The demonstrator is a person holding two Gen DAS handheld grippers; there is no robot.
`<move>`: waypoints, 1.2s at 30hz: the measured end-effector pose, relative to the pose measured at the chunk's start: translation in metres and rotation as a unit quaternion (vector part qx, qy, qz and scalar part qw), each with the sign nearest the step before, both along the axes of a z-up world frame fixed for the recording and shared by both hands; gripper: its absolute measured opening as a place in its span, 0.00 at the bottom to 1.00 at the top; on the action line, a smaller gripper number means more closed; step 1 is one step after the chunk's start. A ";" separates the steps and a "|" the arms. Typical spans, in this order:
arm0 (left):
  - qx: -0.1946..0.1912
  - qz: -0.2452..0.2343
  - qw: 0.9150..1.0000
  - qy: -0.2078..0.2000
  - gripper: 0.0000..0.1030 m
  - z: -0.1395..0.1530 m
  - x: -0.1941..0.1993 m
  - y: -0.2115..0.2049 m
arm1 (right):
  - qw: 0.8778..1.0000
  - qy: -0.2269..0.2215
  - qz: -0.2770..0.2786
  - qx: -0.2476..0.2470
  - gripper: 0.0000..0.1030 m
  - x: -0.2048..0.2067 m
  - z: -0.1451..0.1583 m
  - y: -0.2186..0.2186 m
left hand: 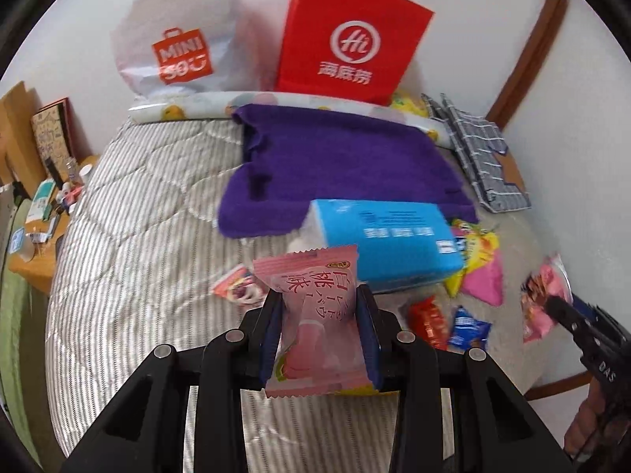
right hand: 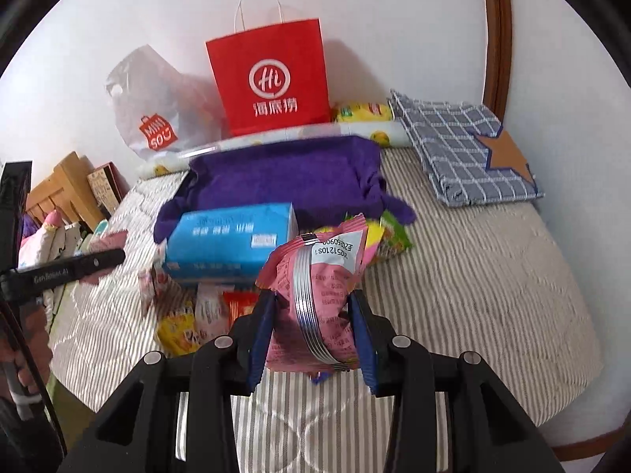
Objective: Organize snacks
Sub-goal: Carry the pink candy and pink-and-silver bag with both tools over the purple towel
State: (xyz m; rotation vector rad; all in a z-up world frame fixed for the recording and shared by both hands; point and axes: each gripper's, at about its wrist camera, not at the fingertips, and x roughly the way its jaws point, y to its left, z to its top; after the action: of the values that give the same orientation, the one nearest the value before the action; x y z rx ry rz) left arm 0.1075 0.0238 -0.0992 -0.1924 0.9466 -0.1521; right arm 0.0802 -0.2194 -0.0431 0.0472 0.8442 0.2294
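Note:
My left gripper (left hand: pixel 320 295) is shut on a pale pink peach-flavour snack packet (left hand: pixel 315 323), held upright above the striped bed. My right gripper (right hand: pixel 311 301) is shut on a darker pink snack packet (right hand: pixel 319 295) with a silver seam facing me. That right gripper also shows at the right edge of the left wrist view (left hand: pixel 552 301), pinching its pink packet (left hand: pixel 542 303). Loose snacks lie on the bed by a blue tissue box (left hand: pixel 390 244): a red packet (left hand: pixel 428 321), a blue packet (left hand: pixel 469 329), and yellow and pink ones (left hand: pixel 479 266). A purple towel (left hand: pixel 339 169) lies behind the box.
A red paper bag (left hand: pixel 351 39) and a white plastic shopping bag (left hand: pixel 173 43) lean on the wall at the head of the bed. A checked blue cloth (right hand: pixel 453 146) lies at the far right. A wooden bedside table (left hand: pixel 43 213) with small items stands left.

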 end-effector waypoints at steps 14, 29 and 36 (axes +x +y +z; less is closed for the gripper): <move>-0.010 -0.030 0.999 -0.012 0.35 0.023 0.048 -0.028 | 0.999 -0.034 0.012 0.005 0.35 0.069 0.025 0.016; -0.002 -0.004 1.000 -0.021 0.35 0.029 0.152 -0.002 | 0.999 -0.035 0.025 0.011 0.35 0.184 0.018 0.027; 0.009 0.001 1.000 -0.017 0.35 0.020 0.196 0.005 | 0.999 -0.031 0.029 0.001 0.35 0.227 0.006 0.033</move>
State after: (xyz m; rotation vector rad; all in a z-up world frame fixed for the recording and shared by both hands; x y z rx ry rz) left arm 0.3032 0.0287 -0.0788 -0.1733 0.9133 -0.1452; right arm 0.3070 -0.1866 -0.0369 0.0173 0.7839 0.2857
